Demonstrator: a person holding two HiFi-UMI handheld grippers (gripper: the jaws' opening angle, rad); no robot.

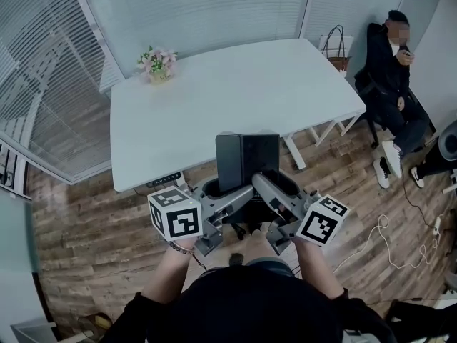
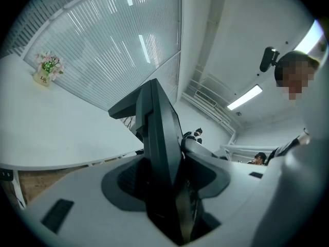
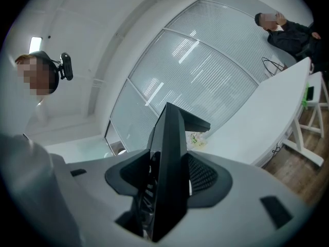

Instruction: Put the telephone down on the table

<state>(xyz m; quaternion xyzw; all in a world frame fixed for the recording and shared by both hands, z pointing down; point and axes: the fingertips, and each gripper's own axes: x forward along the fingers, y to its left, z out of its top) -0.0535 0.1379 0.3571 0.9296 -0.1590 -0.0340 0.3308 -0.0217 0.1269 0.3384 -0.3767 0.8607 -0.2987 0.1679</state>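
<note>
Telephone (image 1: pixel 246 161) held in both grippers at the near edge of the white surface (image 1: pixel 235 91).
The left gripper (image 1: pixel 214 191) has its jaws clamped on the black body's left side, and the right gripper (image 1: pixel 275 188) has its jaws clamped on the right side. A flower pot (image 1: pixel 158 64) stands at the surface's far left corner, and a seated person (image 1: pixel 389 70) is at far right.

Telephone (image 1: pixel 246 161) by table's (image 1: pixel 235 98) near edge; flower pot (image 1: pixel 158 64) on far-left corner.
</note>
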